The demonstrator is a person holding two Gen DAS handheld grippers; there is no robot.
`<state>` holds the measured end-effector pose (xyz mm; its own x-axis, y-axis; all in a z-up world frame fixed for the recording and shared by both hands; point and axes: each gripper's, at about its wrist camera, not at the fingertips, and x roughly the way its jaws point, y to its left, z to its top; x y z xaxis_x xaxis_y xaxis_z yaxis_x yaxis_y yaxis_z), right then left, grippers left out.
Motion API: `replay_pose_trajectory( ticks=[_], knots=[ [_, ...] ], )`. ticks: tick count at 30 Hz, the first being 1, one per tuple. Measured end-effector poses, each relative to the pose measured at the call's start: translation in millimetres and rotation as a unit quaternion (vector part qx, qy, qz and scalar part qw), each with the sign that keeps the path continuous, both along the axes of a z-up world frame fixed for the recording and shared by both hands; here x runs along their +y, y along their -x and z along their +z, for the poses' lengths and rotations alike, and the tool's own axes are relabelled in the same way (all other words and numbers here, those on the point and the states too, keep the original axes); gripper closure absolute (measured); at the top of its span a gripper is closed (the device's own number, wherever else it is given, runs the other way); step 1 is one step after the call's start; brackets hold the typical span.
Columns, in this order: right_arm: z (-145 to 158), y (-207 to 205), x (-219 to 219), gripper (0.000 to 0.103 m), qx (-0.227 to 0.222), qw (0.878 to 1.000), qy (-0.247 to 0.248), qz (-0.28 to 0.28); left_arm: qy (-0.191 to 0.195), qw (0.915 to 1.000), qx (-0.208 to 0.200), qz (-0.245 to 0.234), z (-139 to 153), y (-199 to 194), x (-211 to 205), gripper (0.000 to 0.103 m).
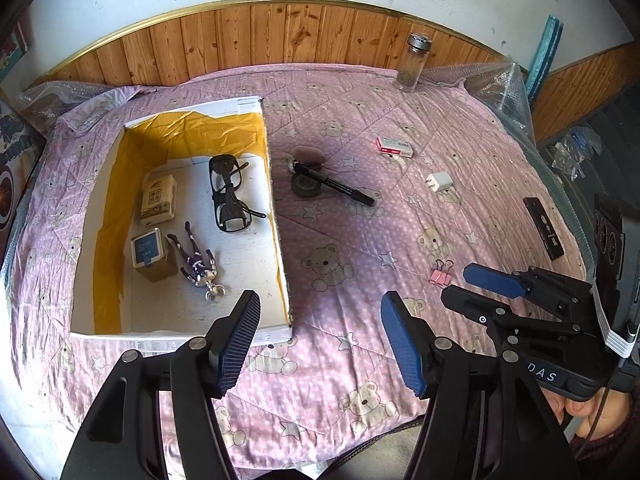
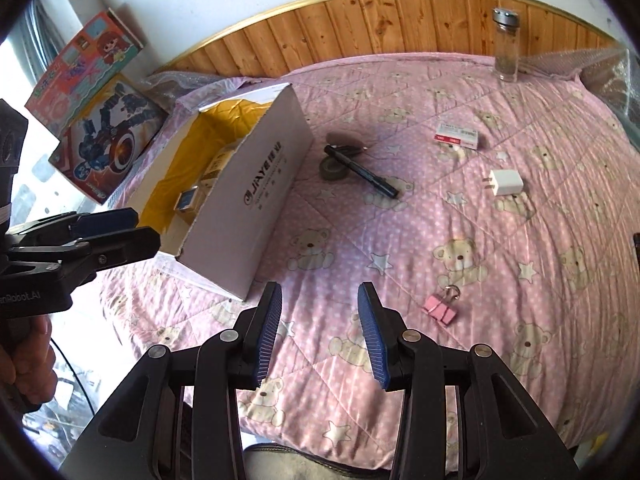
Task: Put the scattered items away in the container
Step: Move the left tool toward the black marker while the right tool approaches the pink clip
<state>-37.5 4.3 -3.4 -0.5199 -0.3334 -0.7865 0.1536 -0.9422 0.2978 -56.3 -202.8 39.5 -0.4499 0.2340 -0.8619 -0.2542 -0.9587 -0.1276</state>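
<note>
White cardboard box (image 1: 276, 216) sits at about 9 o'clock on the tabletop (image 1: 340, 360), which is covered by a pink bear-print quilt; the box is open-topped, its inner walls lined with yellow tape, printed lettering on the outer long side. Its long axis runs from the near edge toward the wooden wall panel at 12 o'clock. Inside lie dark-framed glasses (image 1: 228, 194), a tan packet (image 1: 159, 199), a small blue-topped box (image 1: 150, 254) and a small figure keychain (image 1: 198, 266), head end toward the near wall. In the right wrist view the box wall hides most of these contents. Scattered on the quilt: a black marker (image 1: 334, 184) lying across a grey tape roll (image 1: 306, 188), its long axis running from 10 to 4 o'clock, cap end hard to tell; a dark oval object behind it, identity unclear; a red-and-white small carton (image 1: 394, 147); a white charger plug (image 1: 439, 182), prongs pointing toward 9 o'clock; a pink binder clip (image 1: 441, 276); a black flat bar (image 1: 543, 228) toward 3 o'clock, cut off at the frame edge in the right wrist view. A glass jar (image 1: 414, 62) stands upright at 1 o'clock. Left tool (image 1: 320, 332) hovers over the near box corner, jaws wide apart, empty. Right tool (image 2: 320, 328) is parted, empty, above bare quilt near the clip.
</note>
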Motion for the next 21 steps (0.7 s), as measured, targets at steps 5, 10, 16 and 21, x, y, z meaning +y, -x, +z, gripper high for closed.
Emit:
replay_pose_trajectory(
  ticks=[5,10,16,21],
  knots=[
    [-16,-2,33,0.061,-0.016,0.999,0.008,-0.036,0.001,0.9998,0.002,-0.02,0,1,25,0.039],
    [-29,-3,58,0.061,-0.029,0.997,0.017,-0.063,0.001,0.9993,-0.008,-0.037,-7,11,52,0.039],
    [-44,-3,78,0.061,-0.042,0.996,0.014,-0.083,-0.003,0.9986,-0.017,-0.049,-16,31,82,0.039],
    [-60,0,90,0.061,-0.059,0.994,0.019,-0.094,-0.006,0.9986,-0.029,-0.044,-31,54,99,0.036]
  ],
)
